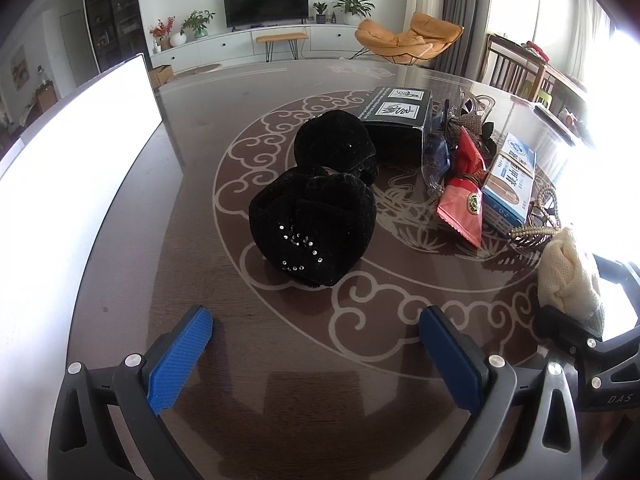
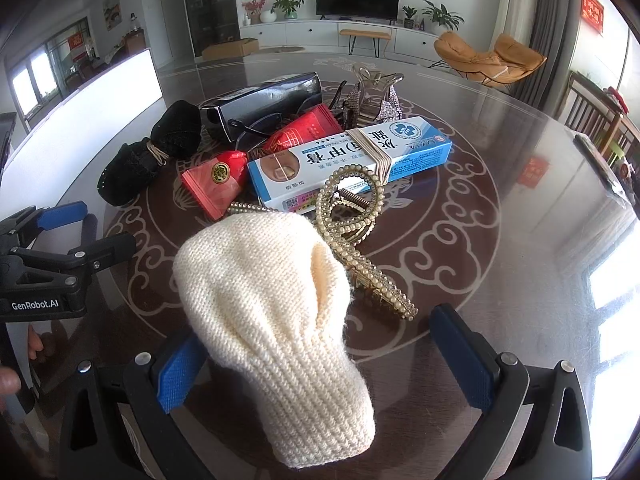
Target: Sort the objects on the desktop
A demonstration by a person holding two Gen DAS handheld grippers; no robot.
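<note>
A pair of black velvet gloves, bundled with a rubber band, lies on the dark round table just ahead of my open, empty left gripper. It also shows in the right wrist view. A cream knitted glove lies between the open jaws of my right gripper; its left side touches the left pad. Behind it lie a pearl hair claw, a blue-white cream box, red packets, glasses and a black box.
A white board stands along the table's left edge. A rhinestone hair clip lies at the back of the pile. My left gripper shows at the left of the right wrist view. Chairs stand at the right.
</note>
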